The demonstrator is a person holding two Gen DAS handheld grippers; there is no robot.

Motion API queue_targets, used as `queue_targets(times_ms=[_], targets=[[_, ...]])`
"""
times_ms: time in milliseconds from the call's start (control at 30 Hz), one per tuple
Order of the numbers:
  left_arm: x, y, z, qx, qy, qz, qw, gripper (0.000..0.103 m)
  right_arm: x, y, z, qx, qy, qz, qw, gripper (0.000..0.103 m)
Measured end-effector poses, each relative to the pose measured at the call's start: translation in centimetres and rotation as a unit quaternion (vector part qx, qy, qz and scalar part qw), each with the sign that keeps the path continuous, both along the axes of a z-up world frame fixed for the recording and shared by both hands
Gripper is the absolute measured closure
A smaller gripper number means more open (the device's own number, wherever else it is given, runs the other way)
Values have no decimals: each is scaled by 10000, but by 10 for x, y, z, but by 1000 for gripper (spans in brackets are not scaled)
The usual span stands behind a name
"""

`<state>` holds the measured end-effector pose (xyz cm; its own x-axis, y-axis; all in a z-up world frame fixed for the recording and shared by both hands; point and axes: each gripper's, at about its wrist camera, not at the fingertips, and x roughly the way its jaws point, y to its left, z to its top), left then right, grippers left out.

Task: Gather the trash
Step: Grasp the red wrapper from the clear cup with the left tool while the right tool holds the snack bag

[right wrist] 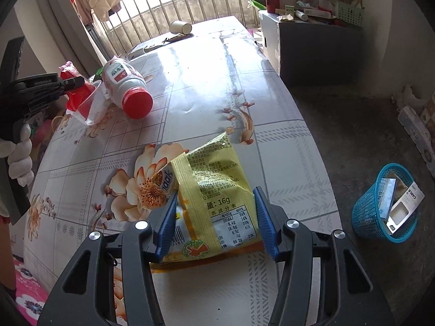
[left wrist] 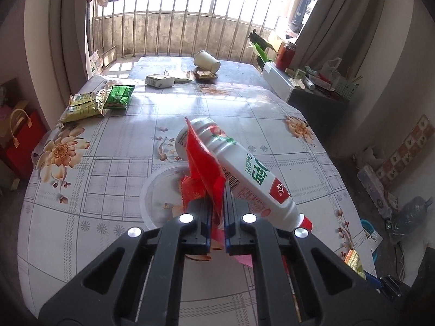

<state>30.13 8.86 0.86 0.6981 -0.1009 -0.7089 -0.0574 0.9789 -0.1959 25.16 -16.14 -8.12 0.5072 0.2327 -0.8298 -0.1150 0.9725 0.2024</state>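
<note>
Both grippers, left gripper (left wrist: pixel 217 203) and right gripper (right wrist: pixel 214 217), have black frames, blue pads and round silver screws; a white-gloved hand (right wrist: pixel 19 157) shows at far left.

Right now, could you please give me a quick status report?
Left gripper shut on red wrapper. Right gripper clamps yellow snack bag. Blue bin on floor, path clear.

Yellow snack packet (right wrist: pixel 217 195) reads "16g"; basket's card (right wrist: pixel 405 212), seemingly "CABLE".
</note>
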Motion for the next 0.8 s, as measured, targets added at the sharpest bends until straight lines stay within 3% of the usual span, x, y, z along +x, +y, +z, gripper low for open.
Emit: queue_targets(times_ms=[167,300,367,467,567,700,800], targets=[[-48,-4,42,301,-674,-219,9970,99,-5,-3,-1,49,-46,12,10000,51],[-104,-18,68,406,-1003,-869,9903,99,-8,-6,-1,120,1,-58,9999,51],[-131,-22,71,149,-940,-1298,9870,99,-10,-7,0,155,40,-84,9998,51],[-164,-18,64,-837,-613,-1942,9755,99,-20,-8,0,226,93,-95,9997,51],[-185,-10,44,-1688,-283,-2149,9615,99,-32,-9,0,248,105,-134,9995,51],[-203,-15,11,-1308,-131,-1861,9737,99,-41,-9,0,230,73,-221,9995,51],[-209,-17,-8,-1327,56,-1787,9749,99,-45,-8,0,191,85,-281,9994,51]])
